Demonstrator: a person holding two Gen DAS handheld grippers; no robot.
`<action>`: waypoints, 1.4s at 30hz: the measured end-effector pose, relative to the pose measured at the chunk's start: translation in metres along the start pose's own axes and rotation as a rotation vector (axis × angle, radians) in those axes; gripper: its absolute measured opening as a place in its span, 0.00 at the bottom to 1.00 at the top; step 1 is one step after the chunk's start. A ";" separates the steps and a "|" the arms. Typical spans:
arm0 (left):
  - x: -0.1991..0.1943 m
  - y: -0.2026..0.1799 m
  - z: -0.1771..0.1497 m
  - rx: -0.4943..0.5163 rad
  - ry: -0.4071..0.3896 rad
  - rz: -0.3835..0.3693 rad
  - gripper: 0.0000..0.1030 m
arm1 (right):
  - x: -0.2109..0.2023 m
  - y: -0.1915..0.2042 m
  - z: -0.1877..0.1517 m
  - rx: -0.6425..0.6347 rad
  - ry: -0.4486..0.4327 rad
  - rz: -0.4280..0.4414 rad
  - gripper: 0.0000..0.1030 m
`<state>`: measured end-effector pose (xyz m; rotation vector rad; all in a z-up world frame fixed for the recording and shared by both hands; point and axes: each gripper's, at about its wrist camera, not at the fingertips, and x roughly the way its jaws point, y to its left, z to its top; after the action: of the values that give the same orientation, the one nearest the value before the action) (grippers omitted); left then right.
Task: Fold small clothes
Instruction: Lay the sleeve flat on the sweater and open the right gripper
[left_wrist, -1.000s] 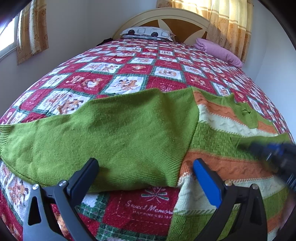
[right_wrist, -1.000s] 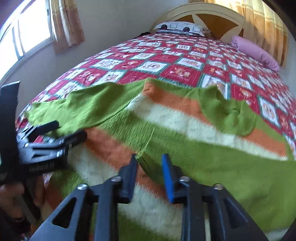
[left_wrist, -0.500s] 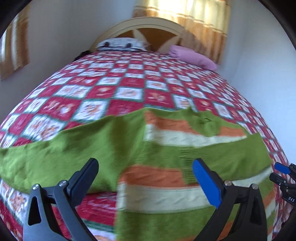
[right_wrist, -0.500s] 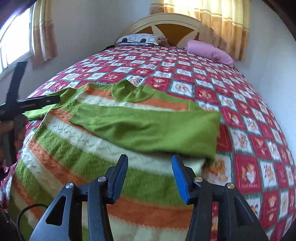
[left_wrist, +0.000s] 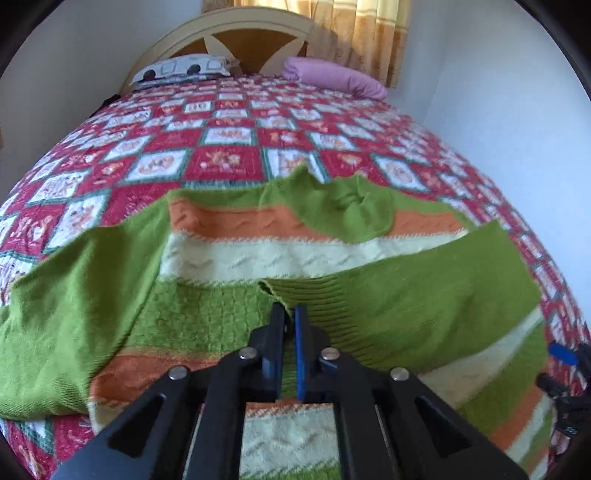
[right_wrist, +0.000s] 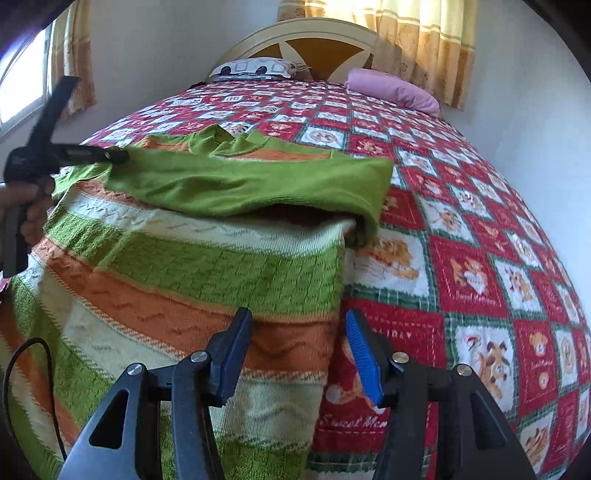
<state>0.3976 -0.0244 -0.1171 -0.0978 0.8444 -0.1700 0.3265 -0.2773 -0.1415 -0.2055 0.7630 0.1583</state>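
The striped sweater (right_wrist: 207, 280) is spread on the bed (right_wrist: 480, 229). Its folded sleeve cuff (left_wrist: 295, 295) is clenched by the left tongs (left_wrist: 290, 314); the right tongs (right_wrist: 297, 325) (opening, empty) are held over its four-o'clock edge.

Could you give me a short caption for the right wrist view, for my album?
Right hand-held gripper opening above a striped sweater's edge on a patchwork quilt.

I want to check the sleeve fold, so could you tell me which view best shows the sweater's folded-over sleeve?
The right wrist view: the folded sleeve lies across the sweater, its whole length visible. The left wrist view shows mainly its ribbed cuff, pinched in the left gripper.
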 end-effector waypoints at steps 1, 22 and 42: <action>-0.012 0.003 0.002 -0.005 -0.039 -0.009 0.05 | -0.001 0.000 -0.002 0.009 -0.009 0.002 0.53; 0.005 0.036 -0.019 -0.080 -0.005 0.050 0.05 | 0.063 -0.069 0.042 0.268 0.040 -0.181 0.63; -0.004 0.052 -0.029 -0.126 0.010 0.092 0.14 | 0.053 -0.004 0.094 0.086 -0.023 0.014 0.41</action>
<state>0.3794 0.0268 -0.1414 -0.1755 0.8676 -0.0304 0.4277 -0.2552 -0.1120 -0.1170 0.7472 0.1403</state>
